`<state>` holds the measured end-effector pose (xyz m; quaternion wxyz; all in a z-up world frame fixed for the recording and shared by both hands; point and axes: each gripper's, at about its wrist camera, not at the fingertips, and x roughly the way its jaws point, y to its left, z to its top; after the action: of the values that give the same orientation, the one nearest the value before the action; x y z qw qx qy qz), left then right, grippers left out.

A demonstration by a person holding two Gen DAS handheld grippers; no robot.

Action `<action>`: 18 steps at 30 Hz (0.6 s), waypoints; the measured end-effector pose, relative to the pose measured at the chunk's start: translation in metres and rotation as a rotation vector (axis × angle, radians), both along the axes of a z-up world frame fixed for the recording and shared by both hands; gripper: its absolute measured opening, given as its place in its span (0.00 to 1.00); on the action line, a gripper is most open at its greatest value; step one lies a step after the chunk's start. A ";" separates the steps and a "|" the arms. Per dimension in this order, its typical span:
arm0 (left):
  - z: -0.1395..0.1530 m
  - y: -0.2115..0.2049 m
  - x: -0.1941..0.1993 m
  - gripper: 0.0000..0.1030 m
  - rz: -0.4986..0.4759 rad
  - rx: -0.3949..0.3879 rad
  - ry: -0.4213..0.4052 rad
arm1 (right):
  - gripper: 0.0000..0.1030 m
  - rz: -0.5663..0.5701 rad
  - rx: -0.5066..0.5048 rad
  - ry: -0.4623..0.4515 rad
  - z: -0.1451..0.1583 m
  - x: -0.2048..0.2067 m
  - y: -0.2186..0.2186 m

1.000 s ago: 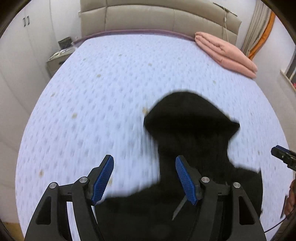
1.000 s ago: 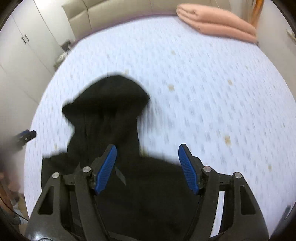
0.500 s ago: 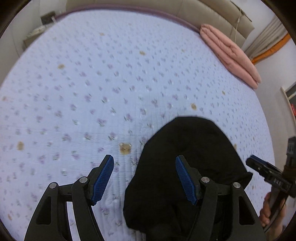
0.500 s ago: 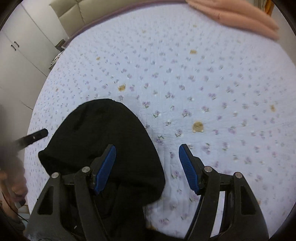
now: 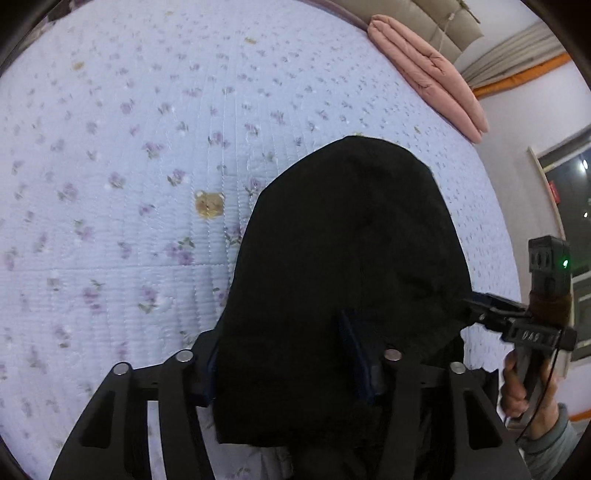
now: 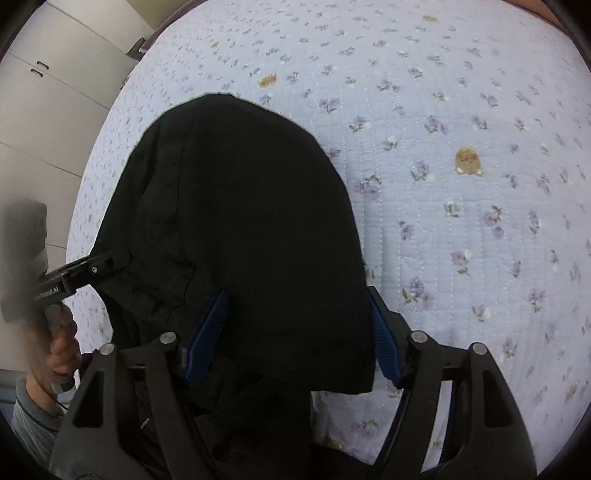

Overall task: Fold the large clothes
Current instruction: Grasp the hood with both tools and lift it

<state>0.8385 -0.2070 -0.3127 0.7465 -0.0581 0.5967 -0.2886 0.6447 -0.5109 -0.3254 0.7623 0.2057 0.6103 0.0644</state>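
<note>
A large black garment with a hood [image 5: 351,258] lies on the floral bedspread; it also shows in the right wrist view [image 6: 236,221]. My left gripper [image 5: 284,354] is open, its fingers straddling the hood's lower left part, with cloth over the jaw gap. My right gripper [image 6: 295,328] is open and straddles the hood's lower right part the same way. Each gripper shows at the edge of the other's view, the right gripper [image 5: 491,317] and the left gripper [image 6: 85,273] touching the hood's sides.
The pale blue floral bedspread [image 5: 129,184] stretches far ahead. A folded pink quilt [image 5: 428,74] lies at the far right by the headboard [image 5: 443,22]. White wardrobe doors [image 6: 44,92] stand to the left.
Both grippers have moved forward and down onto the hood, which now fills the gap between each pair of fingers. The jaws have stayed open.
</note>
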 end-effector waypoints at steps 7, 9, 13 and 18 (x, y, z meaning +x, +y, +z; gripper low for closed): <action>0.047 0.033 -0.043 0.76 -0.016 0.097 -0.230 | 0.72 0.042 -0.129 -0.132 0.041 -0.051 -0.002; 0.045 0.033 -0.051 0.75 -0.022 0.161 -0.288 | 0.72 0.069 -0.185 -0.137 0.038 -0.054 0.008; 0.022 0.010 -0.044 0.57 -0.027 0.347 -0.330 | 0.52 0.033 -0.270 -0.122 0.023 -0.040 0.011; 0.046 0.041 -0.034 0.17 0.109 0.147 -0.311 | 0.07 -0.114 -0.279 -0.170 0.039 -0.038 -0.007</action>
<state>0.8040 -0.1660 -0.2665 0.8466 0.0098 0.4895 -0.2086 0.6064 -0.5183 -0.2868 0.8348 0.1258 0.5340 -0.0470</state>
